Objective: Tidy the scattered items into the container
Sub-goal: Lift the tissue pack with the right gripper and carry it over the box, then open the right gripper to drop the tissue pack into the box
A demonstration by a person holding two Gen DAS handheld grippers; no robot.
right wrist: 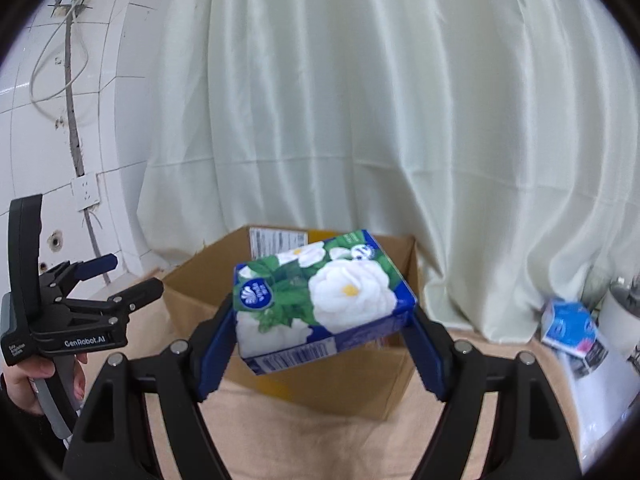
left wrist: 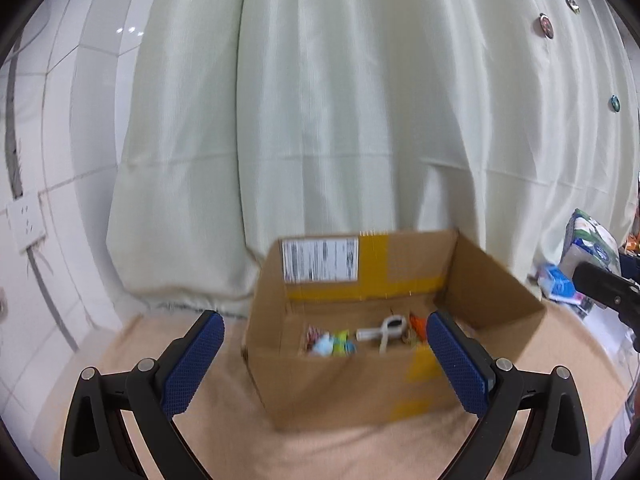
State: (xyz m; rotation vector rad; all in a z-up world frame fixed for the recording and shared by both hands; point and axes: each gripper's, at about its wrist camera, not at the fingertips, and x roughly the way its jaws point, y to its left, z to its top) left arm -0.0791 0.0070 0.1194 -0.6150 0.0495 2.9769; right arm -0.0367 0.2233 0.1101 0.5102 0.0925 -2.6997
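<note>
An open cardboard box (left wrist: 360, 384) stands on the peach cloth, with several small items (left wrist: 360, 338) lying inside it. My left gripper (left wrist: 324, 356) is open and empty, low in front of the box. It also shows in the right wrist view (right wrist: 132, 280). My right gripper (right wrist: 320, 344) is shut on a blue tissue box with white flowers (right wrist: 324, 300), held tilted in the air just in front of the cardboard box (right wrist: 320, 380). The tissue box also shows at the left wrist view's right edge (left wrist: 588, 240).
A small blue packet (right wrist: 568, 326) lies on the table to the right, next to a white object (right wrist: 620, 316). A pale curtain (left wrist: 340, 120) hangs behind the box. A tiled wall with a socket (left wrist: 26, 224) is on the left.
</note>
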